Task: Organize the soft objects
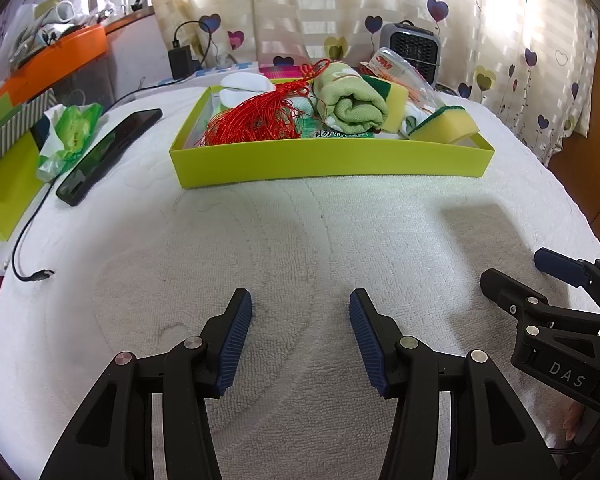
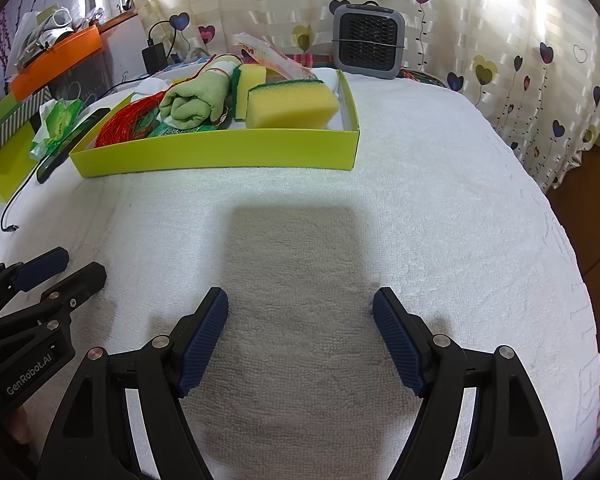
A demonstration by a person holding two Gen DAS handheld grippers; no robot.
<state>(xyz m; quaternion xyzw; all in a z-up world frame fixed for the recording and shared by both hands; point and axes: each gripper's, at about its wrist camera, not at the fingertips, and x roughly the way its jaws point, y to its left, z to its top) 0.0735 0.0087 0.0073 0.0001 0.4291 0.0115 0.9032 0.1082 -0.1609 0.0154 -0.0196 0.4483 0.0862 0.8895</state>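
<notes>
A lime-green tray (image 1: 332,158) (image 2: 220,152) stands at the far side of the white towel-covered table. It holds a rolled green towel (image 1: 350,102) (image 2: 194,102), a red tassel knot (image 1: 252,120) (image 2: 126,124), yellow sponges with green backs (image 1: 444,126) (image 2: 290,106), white cloths (image 1: 246,84) and a plastic packet (image 1: 404,72). My left gripper (image 1: 300,300) hovers open over bare towel, well short of the tray, nothing between its fingers. My right gripper (image 2: 300,300) is open wide beside it, also with nothing in it. Each gripper shows at the edge of the other's view.
Left of the tray lie a black phone (image 1: 108,156), a crumpled green wrapper (image 1: 70,132), a green box (image 1: 4,188) and a loose cable end (image 1: 40,276). A small grey heater (image 2: 368,42) stands behind the tray before the heart-patterned curtain. An orange shelf (image 1: 56,62) sits far left.
</notes>
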